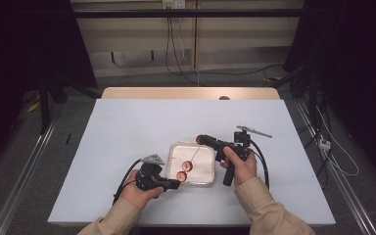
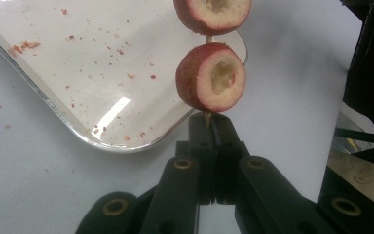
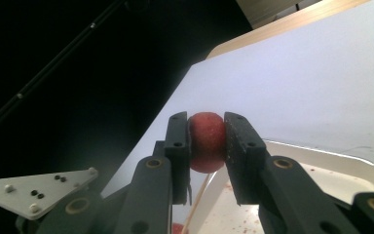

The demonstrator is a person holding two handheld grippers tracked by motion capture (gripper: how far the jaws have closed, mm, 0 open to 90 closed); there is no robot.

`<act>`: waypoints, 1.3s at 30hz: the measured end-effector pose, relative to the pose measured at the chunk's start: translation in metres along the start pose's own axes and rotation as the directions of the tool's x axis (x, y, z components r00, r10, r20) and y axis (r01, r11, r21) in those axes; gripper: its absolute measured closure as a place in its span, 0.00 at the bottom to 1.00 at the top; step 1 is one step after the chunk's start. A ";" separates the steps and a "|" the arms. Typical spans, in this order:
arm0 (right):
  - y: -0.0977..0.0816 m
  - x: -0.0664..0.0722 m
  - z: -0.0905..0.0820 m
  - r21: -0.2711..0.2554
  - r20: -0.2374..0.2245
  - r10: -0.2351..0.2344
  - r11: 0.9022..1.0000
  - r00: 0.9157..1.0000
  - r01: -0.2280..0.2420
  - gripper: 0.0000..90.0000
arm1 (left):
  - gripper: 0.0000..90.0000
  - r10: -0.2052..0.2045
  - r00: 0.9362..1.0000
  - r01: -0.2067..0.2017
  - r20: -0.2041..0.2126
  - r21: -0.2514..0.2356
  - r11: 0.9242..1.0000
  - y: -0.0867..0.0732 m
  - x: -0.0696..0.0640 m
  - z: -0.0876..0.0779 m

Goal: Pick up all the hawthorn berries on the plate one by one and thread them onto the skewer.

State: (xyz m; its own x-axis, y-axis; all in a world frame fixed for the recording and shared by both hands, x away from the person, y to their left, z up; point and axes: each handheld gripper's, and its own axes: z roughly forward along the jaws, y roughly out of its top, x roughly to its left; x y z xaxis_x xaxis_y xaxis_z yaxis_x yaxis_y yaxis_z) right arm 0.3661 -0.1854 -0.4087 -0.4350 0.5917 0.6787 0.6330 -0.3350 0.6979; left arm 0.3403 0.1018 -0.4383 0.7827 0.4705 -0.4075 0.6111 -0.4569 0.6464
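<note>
Working over the wide white rectangular tabletop [image 1: 127, 147], I have the shallow clear plastic tray with rounded corners [image 1: 203, 174] lying just ahead of me between my two hands, its floor speckled with red crumbs. My right gripper [image 1: 200, 139] hangs above the tray's far edge with its jaws clamped on a round red cored fruit [image 3: 207, 141], squeezed from both sides. My left gripper [image 2: 213, 127] sits at the tray's near corner, jaws pinched fully together on the butt of a thin wooden skewer [image 2: 207, 117], which rises from between them and already carries two red-skinned fruit slices with hollowed pale centres [image 2: 211, 77], one just above my jaws and the other higher up, hanging over the tray. As I judge it, the third fruit must go onto the skewer tip, and that is where trouble lies: the stick is slender and held only at its end, so a push off its axis could bend or snap it, or swing it in my grip; squeezing harder with the right could crush the soft fruit, and a miss on the cored hole would split it
</note>
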 end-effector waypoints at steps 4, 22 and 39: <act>-0.002 0.002 0.001 0.001 -0.008 -0.001 1.000 1.000 0.001 0.82 | 1.00 -0.010 1.000 0.010 0.000 -0.031 0.999 0.000 0.001 -0.001; -0.012 0.004 0.005 -0.033 -0.025 0.034 0.999 0.999 -0.035 0.82 | 1.00 -0.037 0.999 0.033 -0.028 -0.127 0.991 0.000 -0.001 -0.003; -0.023 0.012 0.009 -0.013 -0.033 0.014 1.000 0.999 -0.015 0.81 | 1.00 -0.045 0.997 0.036 -0.057 -0.154 0.987 0.005 -0.002 -0.001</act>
State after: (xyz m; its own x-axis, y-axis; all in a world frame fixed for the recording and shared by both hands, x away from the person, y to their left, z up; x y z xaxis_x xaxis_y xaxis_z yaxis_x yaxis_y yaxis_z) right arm 0.3518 -0.1638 -0.4184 -0.4467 0.5627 0.6956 0.6310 -0.3530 0.6908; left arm 0.3418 0.0990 -0.4333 0.7460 0.5333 -0.3987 0.6135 -0.3177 0.7230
